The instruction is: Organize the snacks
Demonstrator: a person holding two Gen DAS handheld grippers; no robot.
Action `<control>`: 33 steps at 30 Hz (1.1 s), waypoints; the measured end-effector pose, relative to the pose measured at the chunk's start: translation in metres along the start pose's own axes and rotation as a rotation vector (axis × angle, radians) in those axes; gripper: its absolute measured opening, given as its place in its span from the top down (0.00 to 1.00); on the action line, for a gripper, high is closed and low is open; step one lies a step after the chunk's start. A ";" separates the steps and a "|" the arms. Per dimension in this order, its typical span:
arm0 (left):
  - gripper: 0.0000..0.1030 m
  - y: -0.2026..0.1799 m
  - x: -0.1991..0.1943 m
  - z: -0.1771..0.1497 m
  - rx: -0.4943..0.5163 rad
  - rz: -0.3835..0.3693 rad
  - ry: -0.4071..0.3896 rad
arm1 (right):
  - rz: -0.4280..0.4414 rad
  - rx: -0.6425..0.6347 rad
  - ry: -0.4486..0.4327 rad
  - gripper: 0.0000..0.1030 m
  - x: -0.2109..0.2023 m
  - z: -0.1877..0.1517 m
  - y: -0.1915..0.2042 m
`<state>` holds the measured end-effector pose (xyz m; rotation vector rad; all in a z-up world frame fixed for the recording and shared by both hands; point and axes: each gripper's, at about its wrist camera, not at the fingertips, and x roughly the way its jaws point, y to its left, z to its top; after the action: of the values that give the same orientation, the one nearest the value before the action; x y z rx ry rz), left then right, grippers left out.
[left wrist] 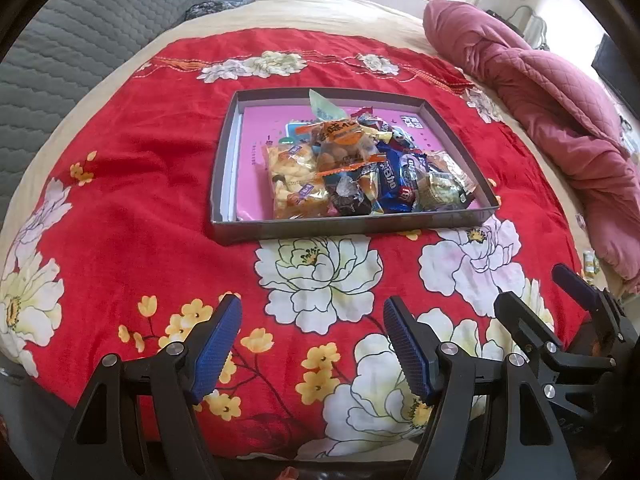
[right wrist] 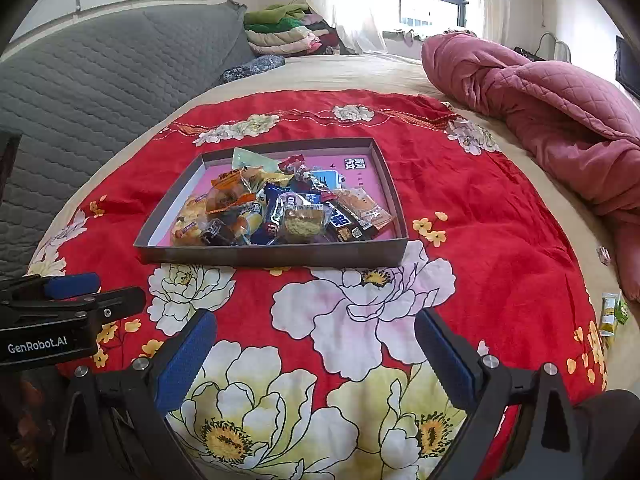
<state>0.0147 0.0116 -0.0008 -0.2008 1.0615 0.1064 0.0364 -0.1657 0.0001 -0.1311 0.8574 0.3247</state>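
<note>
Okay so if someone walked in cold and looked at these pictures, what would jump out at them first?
Probably the bright red floral blanket spread over the bed, with a shallow grey box in its middle. The box holds a jumbled pile of wrapped snacks on a pink lining. Near the bottom, both the left claw and the right claw hang open above the blanket, empty.

A red blanket (left wrist: 160, 152) bore white and yellow flowers; the grey tray (left wrist: 344, 226) was lined pink; the quilt (left wrist: 560, 92) was dusky pink, diamond-stitched.
</note>
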 end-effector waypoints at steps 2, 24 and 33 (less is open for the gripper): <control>0.27 0.000 0.000 0.000 0.001 0.001 0.000 | -0.001 0.002 -0.002 0.03 -0.001 0.000 -0.001; 0.27 0.004 0.001 0.000 -0.013 0.022 0.003 | -0.013 0.022 -0.006 0.03 -0.003 -0.001 -0.006; 0.27 0.002 0.002 0.000 -0.010 0.031 0.005 | -0.018 0.031 -0.012 0.03 -0.003 0.000 -0.008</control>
<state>0.0147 0.0137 -0.0026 -0.1938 1.0699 0.1387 0.0369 -0.1743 0.0025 -0.1079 0.8489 0.2950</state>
